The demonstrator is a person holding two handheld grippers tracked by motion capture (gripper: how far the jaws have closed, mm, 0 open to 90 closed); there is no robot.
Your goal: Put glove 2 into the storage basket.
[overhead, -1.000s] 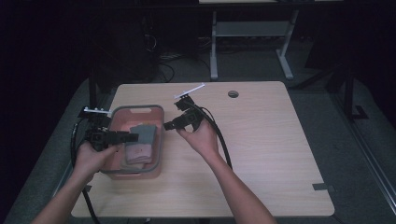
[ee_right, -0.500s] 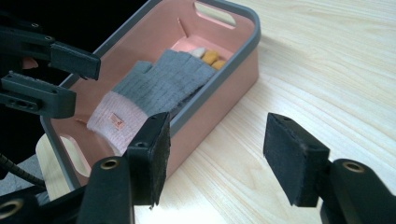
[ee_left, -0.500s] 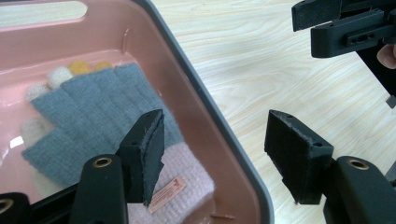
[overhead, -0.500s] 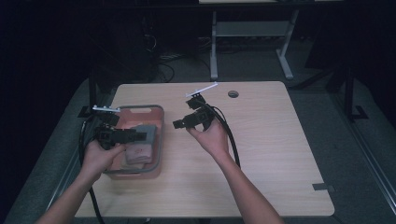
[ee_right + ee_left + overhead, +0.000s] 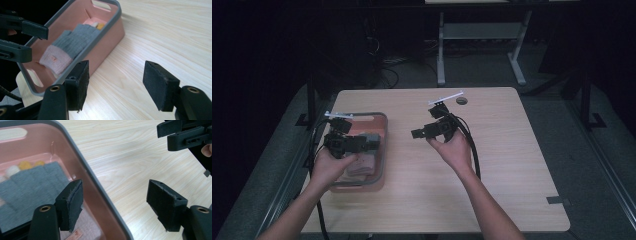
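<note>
I see the grey glove (image 5: 72,43) with its pink cuff lying inside the pink basket (image 5: 383,150) at the left of the worktop (image 5: 512,165), so I judge the putting away is done and only the pulling back of my hands is left. My left gripper (image 5: 362,144) hangs over the basket's right edge, its jaws wide apart and holding nothing. My right gripper (image 5: 419,133) is also wide open and empty, above bare wood beside the basket. Compared with a second ago, both grippers have lifted away from the glove, and the right one has moved further right.
</note>
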